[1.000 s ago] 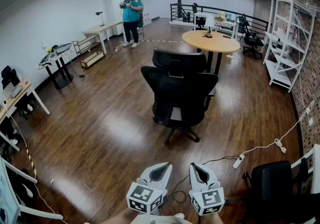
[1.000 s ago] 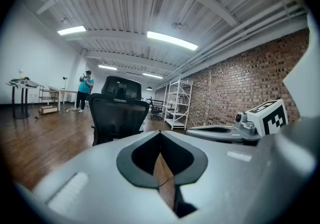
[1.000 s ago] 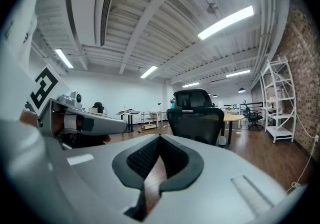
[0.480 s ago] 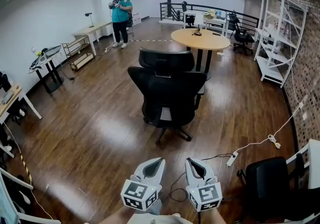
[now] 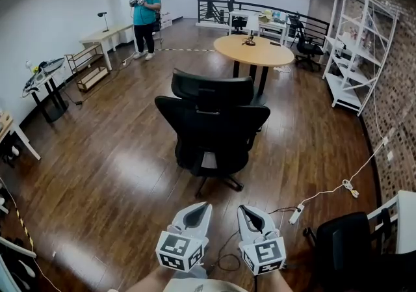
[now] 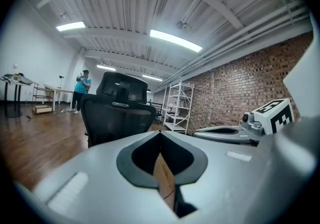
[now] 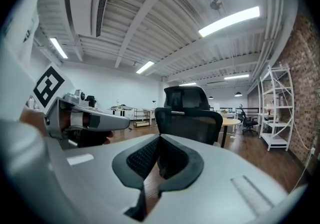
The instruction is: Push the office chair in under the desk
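From the head view, my left gripper (image 5: 199,209) and right gripper (image 5: 244,210) sit at the bottom centre over the dark wooden floor (image 5: 110,154). Both sets of jaws are pressed together and hold nothing. The office chair (image 5: 213,128) stands mid-frame, its back toward me, with the round bench (image 5: 255,50) behind it. In the left gripper view the chair is left of centre and a brick wall (image 6: 240,88) is on the right. In the right gripper view the chair is at centre and a white shelf (image 7: 277,113) is on the right.

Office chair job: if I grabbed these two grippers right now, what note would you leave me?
Left gripper: shut, empty.
Right gripper: shut, empty.
Both point at the office chair, not touching it.
The office chair stands on open floor, back toward us, with the round table, likely the desk meant, just beyond it.
Done: nothing yet.
Left: reach the backrest, push the office chair in under the round table.
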Demonstrator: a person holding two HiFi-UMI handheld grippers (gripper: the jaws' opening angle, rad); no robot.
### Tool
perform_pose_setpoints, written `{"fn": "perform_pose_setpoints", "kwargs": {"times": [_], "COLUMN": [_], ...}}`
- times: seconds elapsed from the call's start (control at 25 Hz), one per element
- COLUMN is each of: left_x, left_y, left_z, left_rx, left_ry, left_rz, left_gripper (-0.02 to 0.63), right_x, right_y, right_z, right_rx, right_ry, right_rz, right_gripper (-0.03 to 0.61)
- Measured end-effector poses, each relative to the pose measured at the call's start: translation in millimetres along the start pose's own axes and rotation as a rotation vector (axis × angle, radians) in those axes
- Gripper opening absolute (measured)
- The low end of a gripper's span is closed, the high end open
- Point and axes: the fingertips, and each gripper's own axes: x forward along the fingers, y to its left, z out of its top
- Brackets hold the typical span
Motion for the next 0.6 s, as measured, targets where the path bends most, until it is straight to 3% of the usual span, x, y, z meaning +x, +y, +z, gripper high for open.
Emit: {"fn": "perform_pose_setpoints", "kwargs": {"times": [0.6], "left_x": [54.4], "left_y": [94.8], "left_z": [46.8], "left_rx": [-0.002], "left_ry": [-0.026], "left_rz": [-0.048], "left_gripper": [0.017], "right_x": [104.7], "right_y": [-12.4], "right_z": [28.6], "right_rx": [-0.036], "right_ry": [0.014], "right_rz": [-0.065], "right_gripper": [-0.002]}}
